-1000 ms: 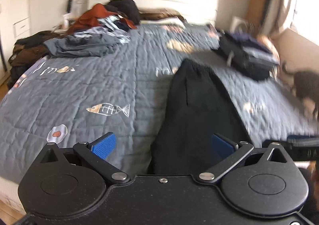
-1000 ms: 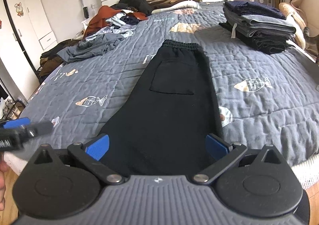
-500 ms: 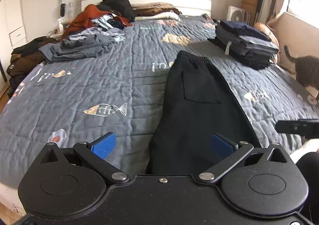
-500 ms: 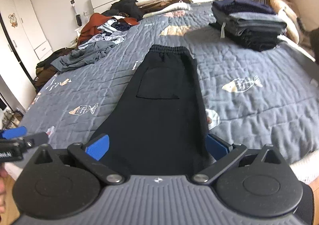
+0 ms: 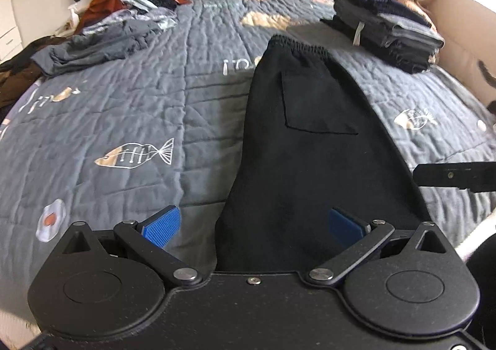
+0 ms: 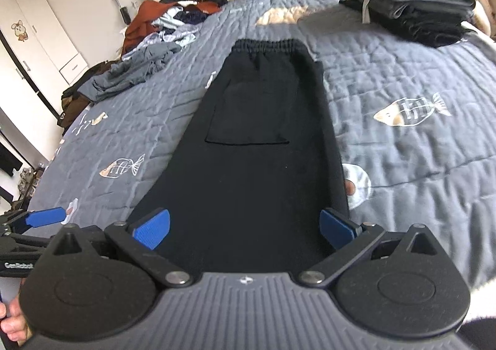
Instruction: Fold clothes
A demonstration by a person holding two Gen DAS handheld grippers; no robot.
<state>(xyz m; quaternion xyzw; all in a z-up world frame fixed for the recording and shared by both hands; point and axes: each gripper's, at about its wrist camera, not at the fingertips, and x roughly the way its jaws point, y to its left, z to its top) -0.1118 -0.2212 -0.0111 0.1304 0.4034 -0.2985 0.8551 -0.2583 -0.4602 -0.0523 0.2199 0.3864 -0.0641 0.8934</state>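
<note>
1. Far left on the grey quilt (image 5: pixel 130 108), an unfolded clothes heap (image 5: pixel 124 24) sprawls toward the headboard.
2. Next, the left gripper (image 5: pixel 254 226) hangs released at the near edge, pads spread wide; its left pad is over bare quilt, its right pad over the near end of the black trousers (image 5: pixel 310 148).
3. Centred, the trousers lie flat and lengthwise, waistband far, back pocket up.
4. Further right, the right gripper (image 6: pixel 245 227) is likewise released, both pads straddling the near trouser end without clamping it.
5. Far right, a folded stack (image 6: pixel 412 6) sits well apart from the trousers.
</note>
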